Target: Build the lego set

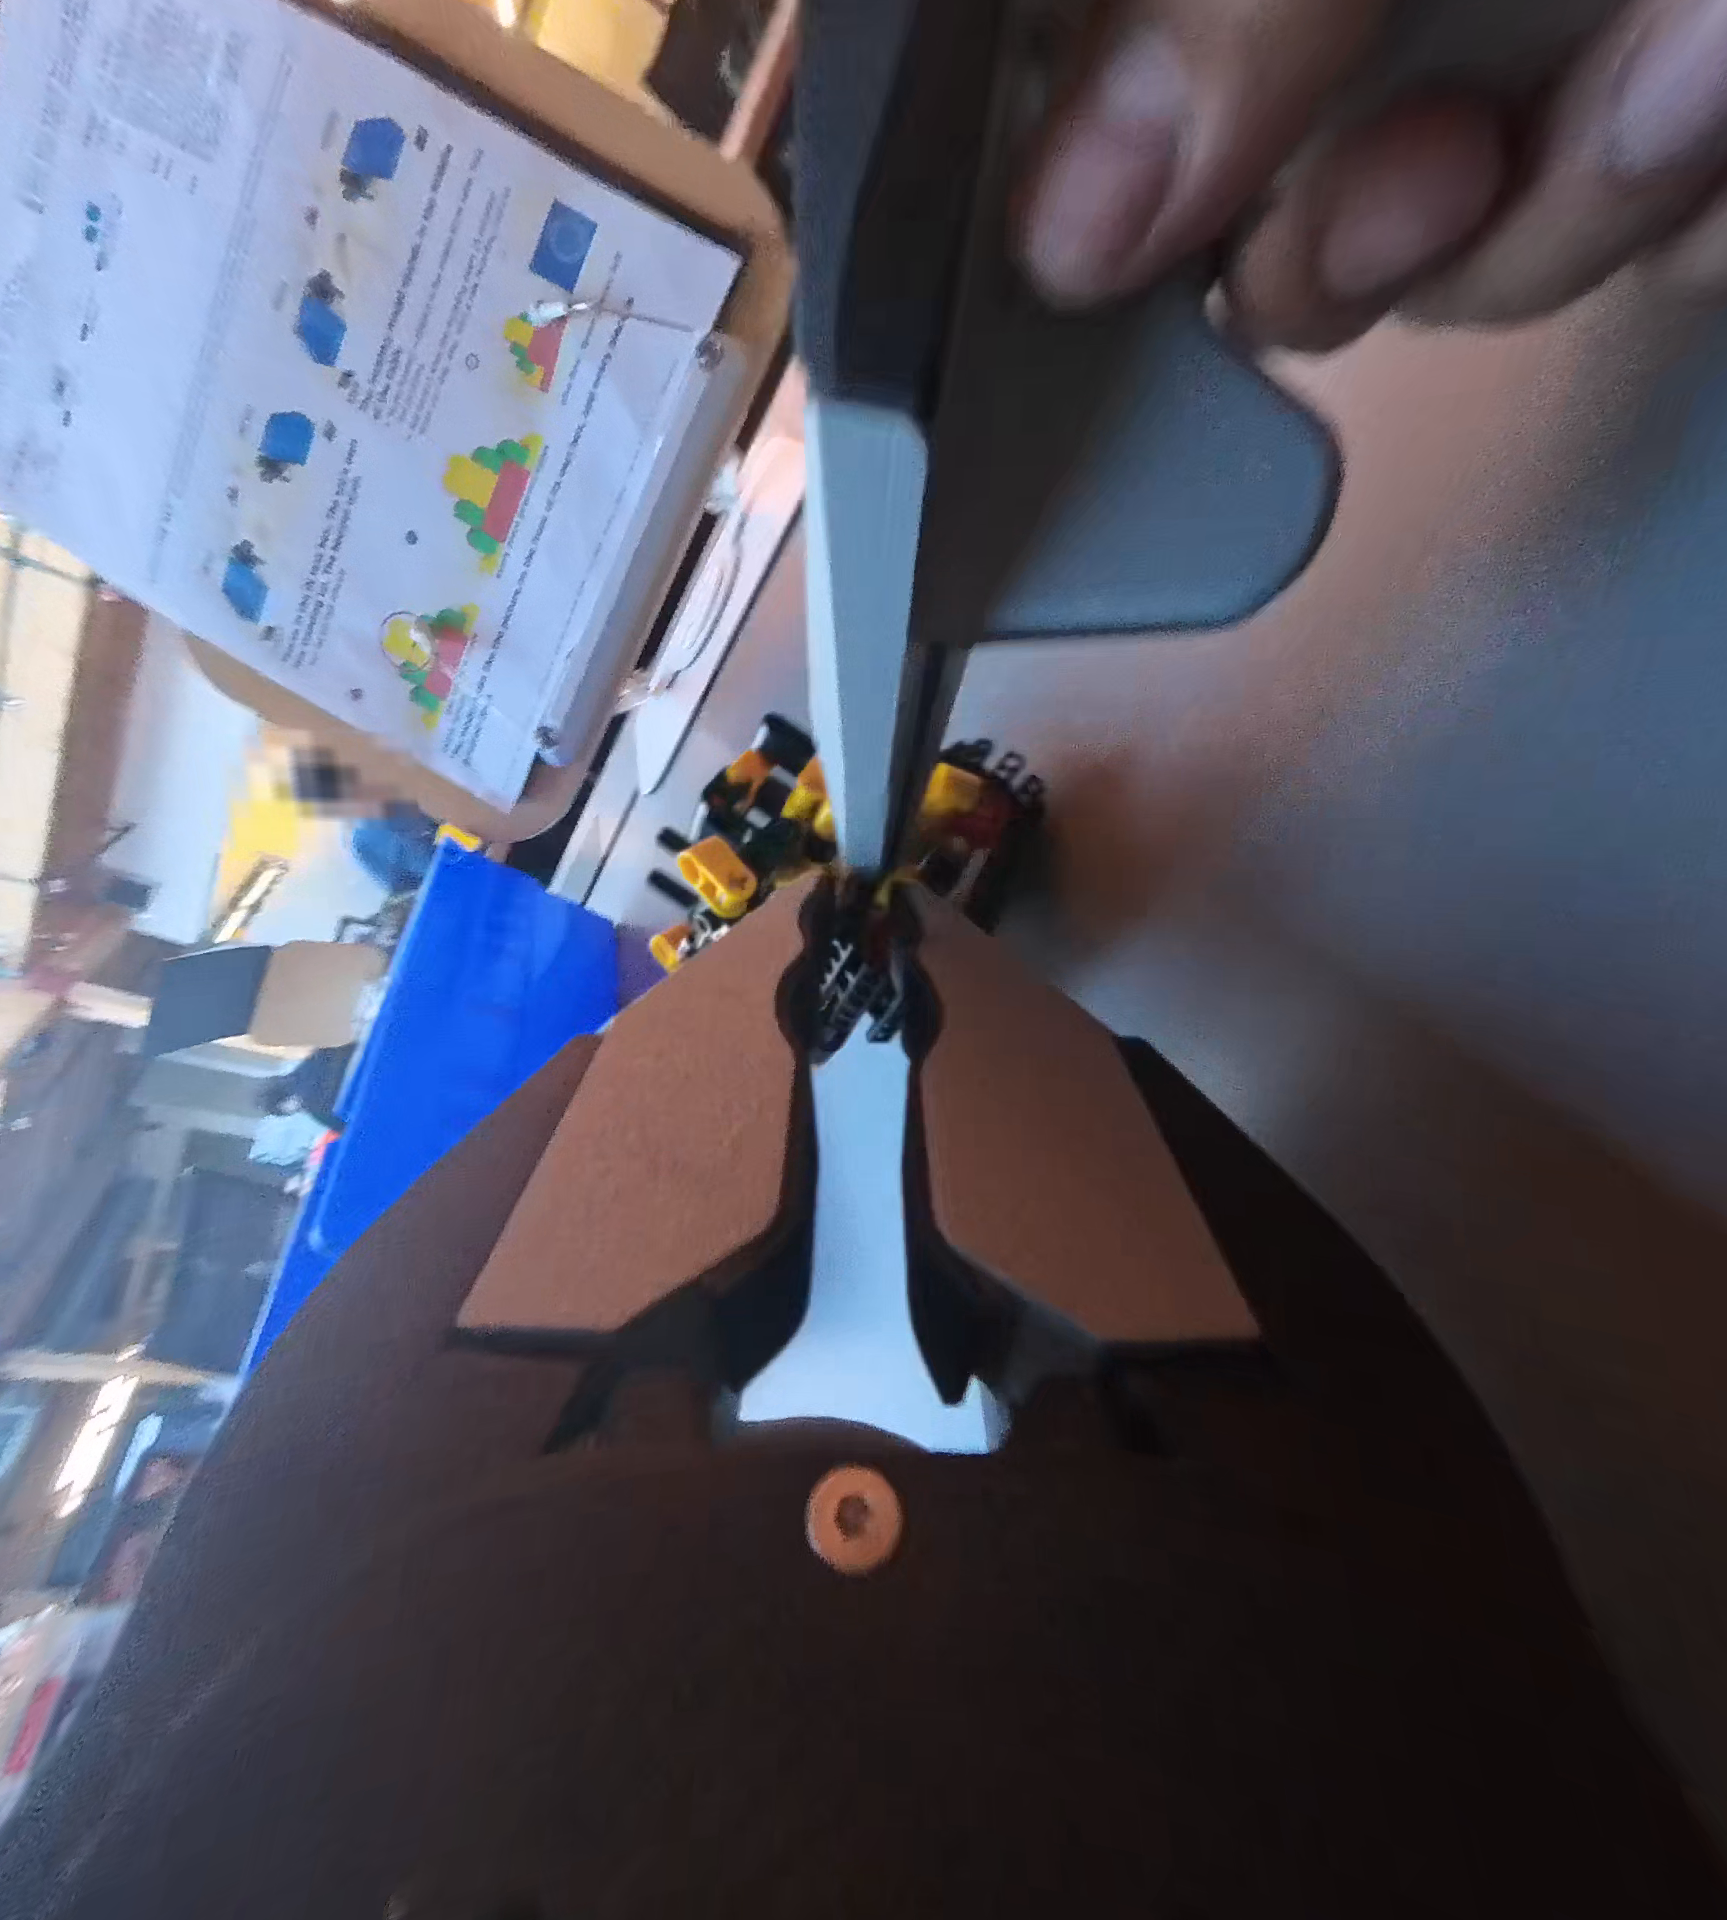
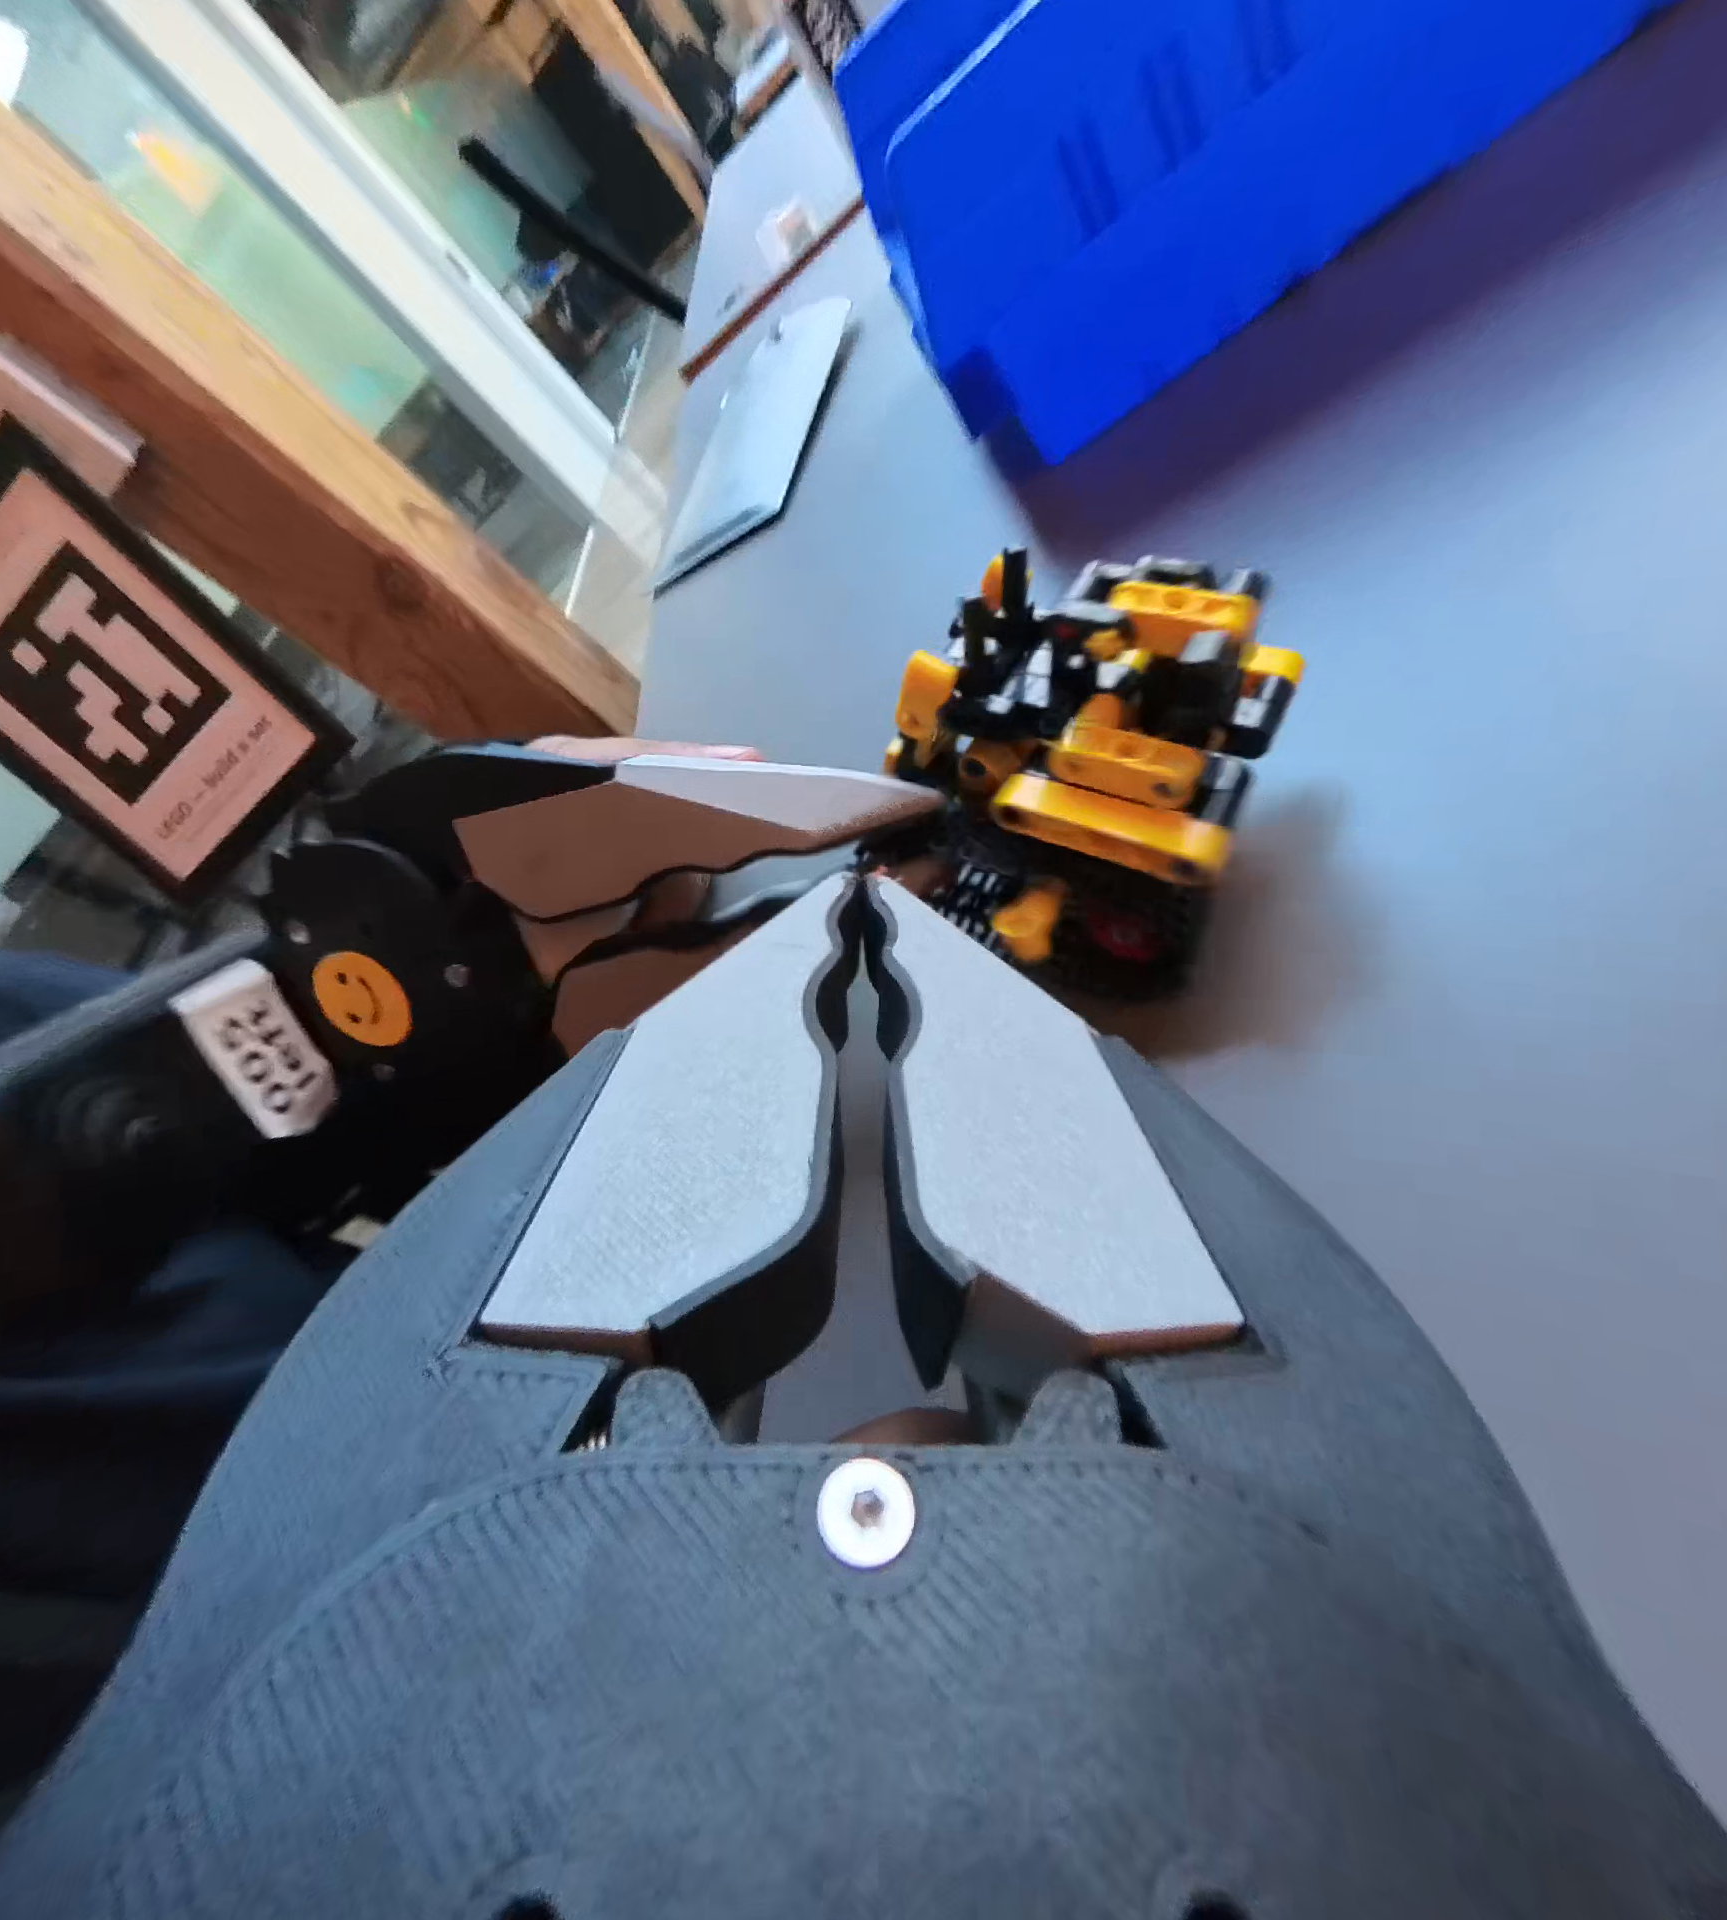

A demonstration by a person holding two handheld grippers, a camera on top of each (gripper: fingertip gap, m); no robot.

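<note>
Tips meeting tips: your left gripper [image 1: 864, 914] and your right gripper [image 2: 864, 883] converge on the same low corner of the yellow-and-black beam-and-pin lego vehicle [image 2: 1098, 748], which stands on the smooth grey desk [image 2: 1513, 935], well in from its edges, with the glossy blue plastic bin [image 2: 1202, 208] near it on the far side. From the left wrist view your left fingers are narrowed around a small black ribbed piece [image 1: 854, 987] at the model's near end, and they look clamped on it. Your right fingers are pressed almost together; whether anything sits between those tips I cannot tell. The model lies straight ahead of both tools, its long axis running away from your right gripper, with the left one coming in across it from the side. Matte, grainy printed fingers with wavy inner edges face hard, slick studded plastic, so I judge slip likely. The printed paper instruction sheet [image 1: 319, 343] stands on its wooden board beyond the model.
</note>
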